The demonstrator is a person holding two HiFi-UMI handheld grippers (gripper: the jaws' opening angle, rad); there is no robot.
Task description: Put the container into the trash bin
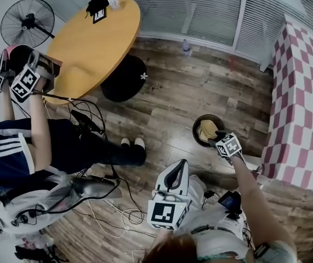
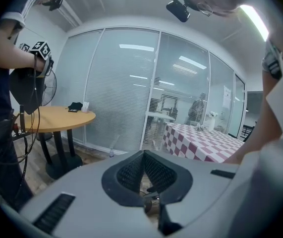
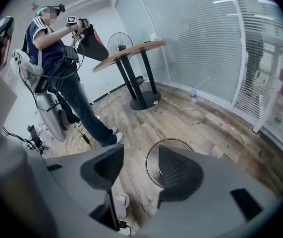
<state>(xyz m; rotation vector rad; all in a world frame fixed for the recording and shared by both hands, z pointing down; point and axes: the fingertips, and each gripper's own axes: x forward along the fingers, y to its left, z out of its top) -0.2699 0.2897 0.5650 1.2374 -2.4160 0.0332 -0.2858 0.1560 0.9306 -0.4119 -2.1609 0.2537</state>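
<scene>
Well, starting from the wooden floor: the trash bin stands on it, and everything that matters sits at or in that bin. My right gripper hangs at the bin's near rim, tilted down toward its mouth. My left gripper is well back from the bin, close to my body, so the right is plainly the nearer hand. The container, a tan shape, lies inside the bin, just beyond and below the right gripper's fingers; I cannot make out its long axis. Those fingers stand wide apart with nothing between them, only floor and part of the bin's rim showing through the gap. The left fingers are pressed together, empty. I judge the drop made. The coming move is simply to draw the right hand up and clear of the rim.
</scene>
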